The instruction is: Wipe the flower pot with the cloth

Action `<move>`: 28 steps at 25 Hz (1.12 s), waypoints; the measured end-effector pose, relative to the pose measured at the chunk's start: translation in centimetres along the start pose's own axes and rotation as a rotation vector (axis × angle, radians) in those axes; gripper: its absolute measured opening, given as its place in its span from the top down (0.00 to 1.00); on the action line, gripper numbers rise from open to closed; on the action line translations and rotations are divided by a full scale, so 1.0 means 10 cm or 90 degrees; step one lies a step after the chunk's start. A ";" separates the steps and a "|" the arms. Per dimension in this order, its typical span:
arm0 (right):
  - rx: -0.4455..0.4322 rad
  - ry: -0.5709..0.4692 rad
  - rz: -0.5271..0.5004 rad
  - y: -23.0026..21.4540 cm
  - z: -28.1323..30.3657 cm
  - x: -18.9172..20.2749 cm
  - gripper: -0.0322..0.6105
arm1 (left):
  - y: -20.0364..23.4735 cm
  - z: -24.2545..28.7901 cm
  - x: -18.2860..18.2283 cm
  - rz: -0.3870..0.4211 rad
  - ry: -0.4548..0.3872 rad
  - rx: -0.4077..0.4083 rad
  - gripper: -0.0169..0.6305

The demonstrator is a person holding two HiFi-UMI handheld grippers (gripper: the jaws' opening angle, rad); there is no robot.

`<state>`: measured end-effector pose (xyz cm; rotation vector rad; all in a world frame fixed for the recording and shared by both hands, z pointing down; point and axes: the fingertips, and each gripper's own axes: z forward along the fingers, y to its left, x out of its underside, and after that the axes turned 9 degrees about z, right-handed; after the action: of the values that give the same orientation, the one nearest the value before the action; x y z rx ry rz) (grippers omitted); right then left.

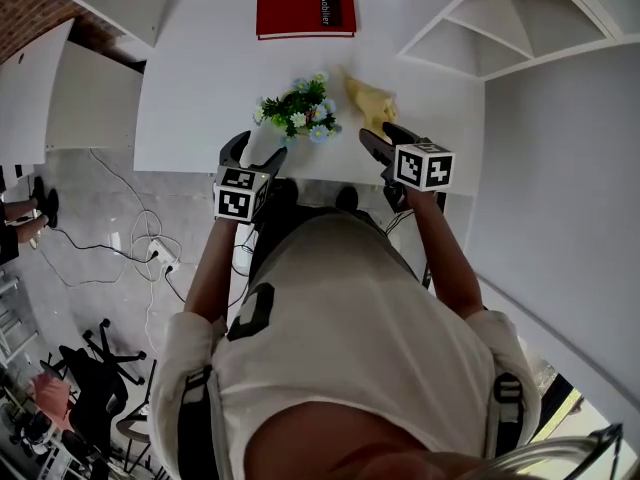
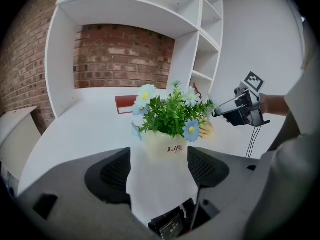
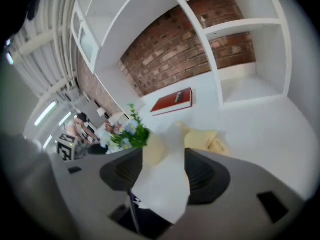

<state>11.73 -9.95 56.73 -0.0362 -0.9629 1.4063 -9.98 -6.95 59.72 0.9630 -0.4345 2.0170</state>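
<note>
The cream flower pot (image 2: pixel 167 145), printed "Life", carries green leaves and blue flowers (image 1: pixel 300 111) and stands near the white desk's front edge. Behind it to the right, the yellow cloth (image 1: pixel 370 101) lies crumpled on the desk. My left gripper (image 1: pixel 258 151) hangs at the desk edge just short of the pot, open and empty, with the pot framed beyond its tips (image 2: pixel 159 166). My right gripper (image 1: pixel 385 138) hovers just in front of the cloth (image 3: pixel 202 140), open, with nothing between its jaws (image 3: pixel 162 171). The cloth lies free of both grippers.
A red book (image 1: pixel 305 10) lies at the back of the desk (image 1: pixel 200 78). White shelving (image 1: pixel 510 18) rises at the right, and a brick wall (image 2: pixel 120 59) stands behind. Cables (image 1: pixel 140 238) and an office chair (image 1: pixel 95 378) are on the floor to the left.
</note>
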 end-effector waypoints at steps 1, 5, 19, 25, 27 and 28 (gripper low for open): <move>-0.042 -0.010 0.030 0.17 -0.06 0.00 0.58 | 0.00 -0.03 -0.03 0.000 -0.003 0.007 0.42; -0.231 0.039 0.094 0.90 -0.16 0.13 0.93 | -0.11 -0.13 -0.19 0.022 -0.014 0.077 0.43; -0.351 0.090 0.030 1.92 -0.07 0.46 0.93 | -0.44 -0.67 -0.47 -0.023 -0.122 0.274 0.94; -0.312 0.096 0.042 1.93 -0.07 0.67 0.93 | -0.26 -0.77 -0.24 -0.060 -0.108 0.287 0.94; -0.315 0.087 0.060 1.89 -0.08 0.70 0.93 | -0.27 -0.78 -0.19 -0.047 -0.103 0.286 0.94; -0.320 0.083 0.067 1.88 -0.10 0.71 0.93 | -0.28 -0.79 -0.18 -0.042 -0.102 0.282 0.94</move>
<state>-3.77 0.72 49.64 -0.5525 -1.1959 1.2091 -10.83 -1.53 53.16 1.3944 -0.0331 2.0231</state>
